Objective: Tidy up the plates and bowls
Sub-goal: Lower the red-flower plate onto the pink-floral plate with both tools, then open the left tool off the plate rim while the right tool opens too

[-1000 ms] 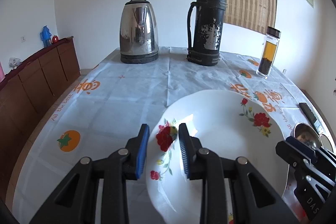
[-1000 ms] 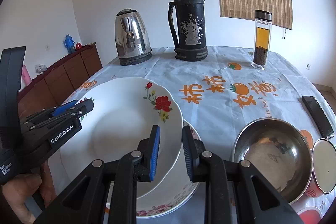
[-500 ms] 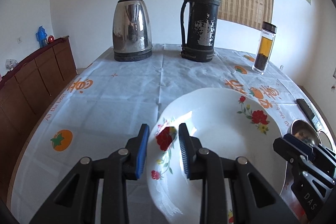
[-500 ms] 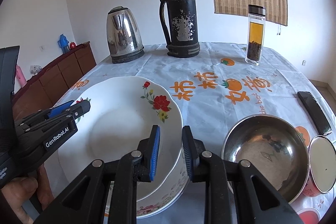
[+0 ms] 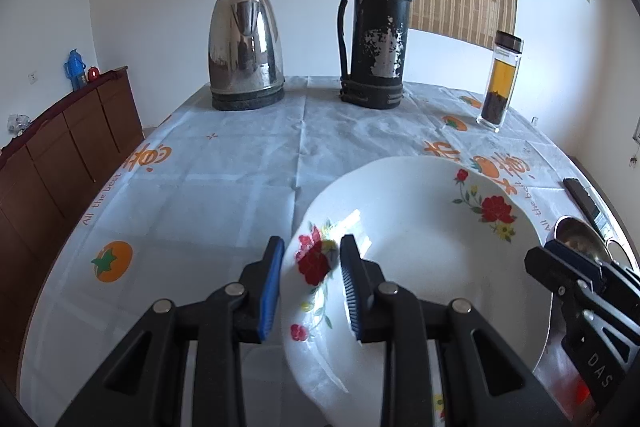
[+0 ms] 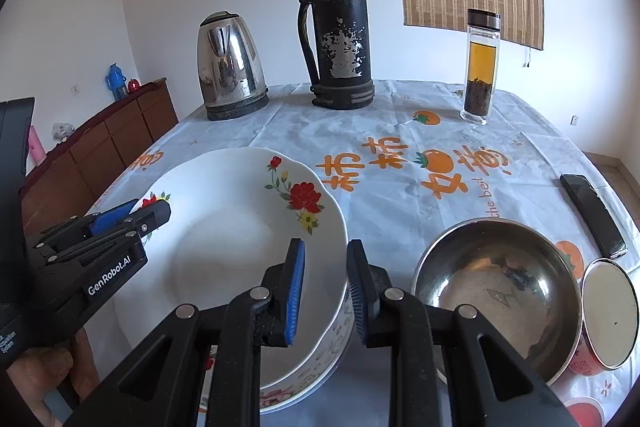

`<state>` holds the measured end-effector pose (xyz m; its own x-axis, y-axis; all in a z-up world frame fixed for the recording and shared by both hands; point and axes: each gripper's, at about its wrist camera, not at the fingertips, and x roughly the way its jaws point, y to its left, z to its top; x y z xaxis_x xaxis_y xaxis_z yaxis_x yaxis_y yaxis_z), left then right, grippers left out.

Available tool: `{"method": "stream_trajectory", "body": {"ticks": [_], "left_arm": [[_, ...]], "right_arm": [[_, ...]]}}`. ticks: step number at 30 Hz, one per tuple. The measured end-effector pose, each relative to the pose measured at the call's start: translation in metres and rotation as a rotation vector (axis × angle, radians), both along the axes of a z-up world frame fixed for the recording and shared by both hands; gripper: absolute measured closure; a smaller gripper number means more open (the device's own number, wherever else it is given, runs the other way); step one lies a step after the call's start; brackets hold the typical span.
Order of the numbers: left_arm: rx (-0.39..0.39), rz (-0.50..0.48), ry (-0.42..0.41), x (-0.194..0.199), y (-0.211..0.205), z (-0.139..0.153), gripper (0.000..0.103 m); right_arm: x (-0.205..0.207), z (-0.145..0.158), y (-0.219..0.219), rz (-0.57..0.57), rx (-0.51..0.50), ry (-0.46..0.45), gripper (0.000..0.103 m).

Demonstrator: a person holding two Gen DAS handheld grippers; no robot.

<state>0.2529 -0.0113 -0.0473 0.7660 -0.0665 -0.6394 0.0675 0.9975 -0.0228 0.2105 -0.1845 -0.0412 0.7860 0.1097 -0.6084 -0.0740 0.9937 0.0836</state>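
Observation:
A white plate (image 5: pixel 420 267) with red flowers is held between both grippers. My left gripper (image 5: pixel 311 243) is shut on its left rim, over a red flower. My right gripper (image 6: pixel 326 247) is shut on the plate's (image 6: pixel 232 239) right rim. The plate sits tilted over a white floral bowl (image 6: pixel 320 359), whose side shows under the right rim; whether the two touch I cannot tell. In the right wrist view the left gripper (image 6: pixel 132 215) shows at the plate's far side. A steel bowl (image 6: pixel 496 287) stands empty to the right.
A steel kettle (image 6: pixel 230 67), a black thermos (image 6: pixel 340 31) and a glass tea bottle (image 6: pixel 480 67) stand at the table's far side. A dark phone (image 6: pixel 592 215) and a red tin with a metal lid (image 6: pixel 608 311) lie right of the steel bowl. A wooden sideboard (image 5: pixel 60 155) runs along the left.
Both grippers keep their hold on the plate. The views have shifted only slightly, and a little more of the bowl's side shows under the plate.

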Motion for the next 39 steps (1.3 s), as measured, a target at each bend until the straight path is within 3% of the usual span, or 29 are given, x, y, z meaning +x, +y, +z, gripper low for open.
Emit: {"method": "stream_trajectory", "body": {"ticks": [39], "left_arm": [[0.026, -0.019, 0.069, 0.003, -0.004, -0.013, 0.077]], "right_arm": [[0.003, -0.007, 0.0, -0.018, -0.042, 0.009, 0.079]]}}
